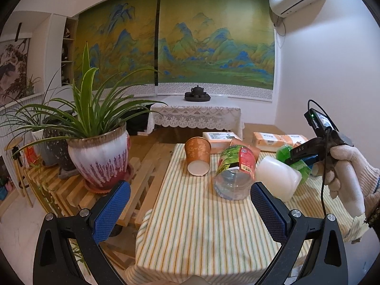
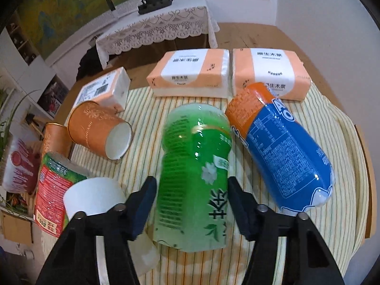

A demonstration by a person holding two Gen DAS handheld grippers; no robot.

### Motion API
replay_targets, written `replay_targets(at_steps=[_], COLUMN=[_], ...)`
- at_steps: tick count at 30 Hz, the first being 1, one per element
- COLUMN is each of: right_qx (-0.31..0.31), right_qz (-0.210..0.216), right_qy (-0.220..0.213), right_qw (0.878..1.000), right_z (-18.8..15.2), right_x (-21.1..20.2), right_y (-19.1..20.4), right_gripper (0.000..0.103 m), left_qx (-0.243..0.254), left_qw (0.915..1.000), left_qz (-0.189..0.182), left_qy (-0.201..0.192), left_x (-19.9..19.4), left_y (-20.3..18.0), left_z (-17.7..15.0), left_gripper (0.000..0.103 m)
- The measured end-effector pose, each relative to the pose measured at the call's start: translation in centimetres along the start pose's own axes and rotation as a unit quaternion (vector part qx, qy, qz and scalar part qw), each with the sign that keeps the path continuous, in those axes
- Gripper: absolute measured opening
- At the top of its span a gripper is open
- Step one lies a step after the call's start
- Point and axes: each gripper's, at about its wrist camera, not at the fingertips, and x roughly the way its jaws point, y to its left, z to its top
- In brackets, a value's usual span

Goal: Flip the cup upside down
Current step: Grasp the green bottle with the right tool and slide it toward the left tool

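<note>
Orange cup (image 2: 99,130) lies on its side at the surface's far left, light thin paper, crushable, so I'd pinch mid-wall gently; both grippers, left (image 1: 190,211) and right (image 2: 192,209), spread, nothing pinched.

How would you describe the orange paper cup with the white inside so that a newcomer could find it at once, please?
On the striped tablecloth, look to the far left corner, in front of the leftmost tissue pack. The orange paper cup lies there on its side, white mouth facing the grippers. Unlike the plain white cup nearby, it has an embossed leaf pattern.
</note>
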Motion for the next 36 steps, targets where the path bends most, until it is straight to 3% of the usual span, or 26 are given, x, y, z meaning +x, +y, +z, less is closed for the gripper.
replay_targets(at_steps=[9,21,28,36], right_qx=[0.007,0.045,0.039,0.023], right_qz=[0.006,0.031,0.039,0.033], right_qy=[-0.003,-0.023,-0.032,-0.040], right_qw=[1.000,0.998,0.998,0.998], right_z=[-1.1,-8.5,-12.4,-13.8], right_x=[-1.3,-5.6,-7.3,-7.3], right_y=[-0.6,-2.7,-2.0,-1.0], right_gripper=[0.052,0.052,0.052,0.053], left_qx=[0.003,0.013,0.019,0.028], left_qw=[1.0000,0.9996,0.9988,0.9972], left_qz=[-0.003,-0.023,-0.041,-0.060], left_qy=[0.000,0.006,0.018,0.036], left_x=[-0.2,-1.0,-1.0,-0.5], left_y=[-0.2,-2.0,-3.5,-5.4], left_z=[-0.2,-0.5,-0.7,-0.9], left_gripper=[0.102,0.102,0.102,0.102])
